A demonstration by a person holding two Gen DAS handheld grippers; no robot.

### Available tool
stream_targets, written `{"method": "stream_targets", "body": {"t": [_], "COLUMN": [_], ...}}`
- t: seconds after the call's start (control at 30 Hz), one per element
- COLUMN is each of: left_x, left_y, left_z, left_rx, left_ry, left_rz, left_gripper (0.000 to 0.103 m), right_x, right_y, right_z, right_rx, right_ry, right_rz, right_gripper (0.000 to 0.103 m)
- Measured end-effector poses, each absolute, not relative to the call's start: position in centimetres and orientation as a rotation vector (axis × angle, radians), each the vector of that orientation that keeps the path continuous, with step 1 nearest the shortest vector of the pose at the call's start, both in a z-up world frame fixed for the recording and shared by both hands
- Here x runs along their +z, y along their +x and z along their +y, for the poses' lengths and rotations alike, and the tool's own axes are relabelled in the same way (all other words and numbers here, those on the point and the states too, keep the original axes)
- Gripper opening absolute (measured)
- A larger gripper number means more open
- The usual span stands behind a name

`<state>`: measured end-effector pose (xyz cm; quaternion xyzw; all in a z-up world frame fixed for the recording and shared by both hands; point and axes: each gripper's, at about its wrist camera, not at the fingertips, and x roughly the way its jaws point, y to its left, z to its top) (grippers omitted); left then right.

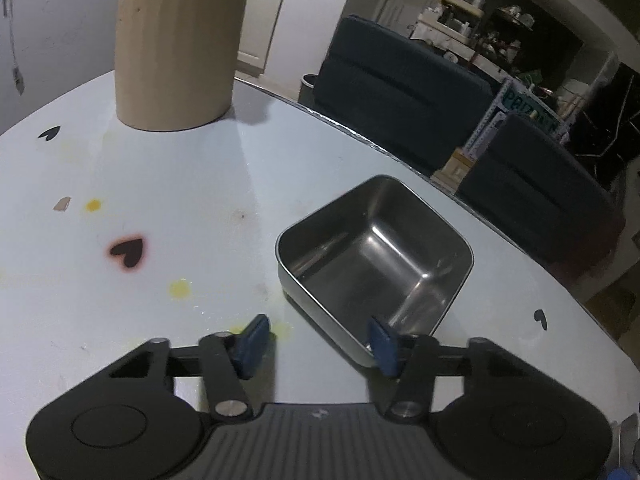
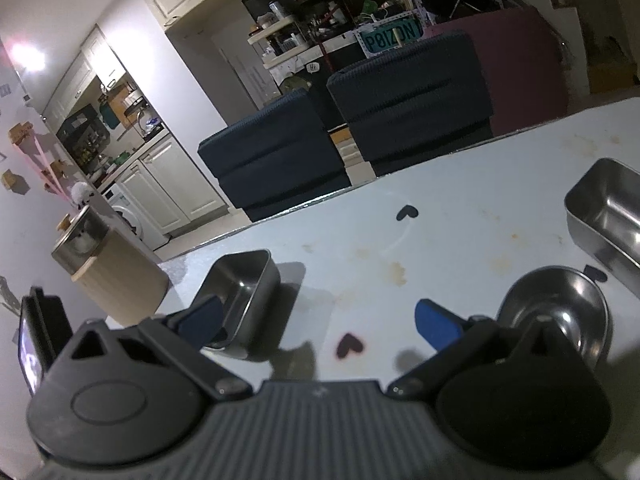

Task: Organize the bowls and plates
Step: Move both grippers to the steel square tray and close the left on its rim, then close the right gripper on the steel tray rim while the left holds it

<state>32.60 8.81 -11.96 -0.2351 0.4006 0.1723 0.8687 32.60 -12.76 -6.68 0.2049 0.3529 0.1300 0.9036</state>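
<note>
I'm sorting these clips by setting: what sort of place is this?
Most likely a home, an open kitchen and living area. Steel dishes sit on a pale table; behind it are cream kitchen cabinets with a washing machine, and two dark upholstered seats.

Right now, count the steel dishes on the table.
3: a square tin at the left claw, a round bowl by the right claw, another square tin far right. More may be hidden.

I am holding my left gripper [image 1: 318, 344] tilted steeply down, its blue pads [image 1: 252, 344] standing apart with nothing pressed between them. I am holding my right gripper [image 2: 320, 322] at a shallower downward slant, its blue pads [image 2: 436, 326] spread wide, gripping nothing.
</note>
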Motion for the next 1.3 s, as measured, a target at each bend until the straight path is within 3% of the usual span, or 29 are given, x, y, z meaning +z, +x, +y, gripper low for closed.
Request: {"method": "stream_targets", "body": {"t": [0.07,0.13,0.17,0.33,0.7,0.87,1.1,1.13,1.17,1.2,1.3], "left_x": [-11.7,-11.5,-11.3,-11.0,-11.2,-11.4,-11.4,-11.4,-11.3,-11.2,-10.3], "left_y": [32.5,32.5,32.5,32.4,31.6,31.1,31.4,31.5,31.5,31.3,30.8], "left_z": [8.9,8.8,8.7,8.4,6.0,5.7,5.9,6.0,6.1,6.1,5.9], "left_rx": [0.345,0.309,0.29,0.208,-0.087,-0.128,-0.118,-0.118,-0.113,-0.11,-0.092], "left_ry": [-0.48,-0.458,-0.442,-0.313,-0.064,-0.036,-0.073,-0.086,-0.099,-0.102,-0.098], "left_rz": [0.839,0.84,0.841,0.87,0.909,0.903,0.914,0.917,0.918,0.915,0.893], "left_gripper": [0.04,0.02,0.017,0.009,0.007,0.007,0.006,0.006,0.006,0.006,0.005], "right_x": [-6.6,-6.6,-6.6,-6.8,-7.7,-9.0,-11.1,-11.3,-11.4,-11.3,-10.8], "right_y": [32.6,32.6,32.6,32.6,33.1,34.1,35.8,36.0,36.2,36.2,36.1], "right_z": [-12.9,-13.1,-13.1,-13.3,-13.9,-13.1,-12.1,-11.8,-11.7,-11.5,-11.2], "right_rx": [0.265,0.259,0.252,0.242,0.243,0.262,0.305,0.31,0.315,0.319,0.321], "right_ry": [0.419,0.422,0.426,0.442,0.454,0.372,0.395,0.387,0.381,0.374,0.33], "right_rz": [0.727,0.726,0.726,0.728,0.773,0.831,0.909,0.913,0.915,0.917,0.917], "right_gripper": [0.103,0.103,0.103,0.103,0.099,0.071,0.044,0.035,0.019,0.01,0.007]}}
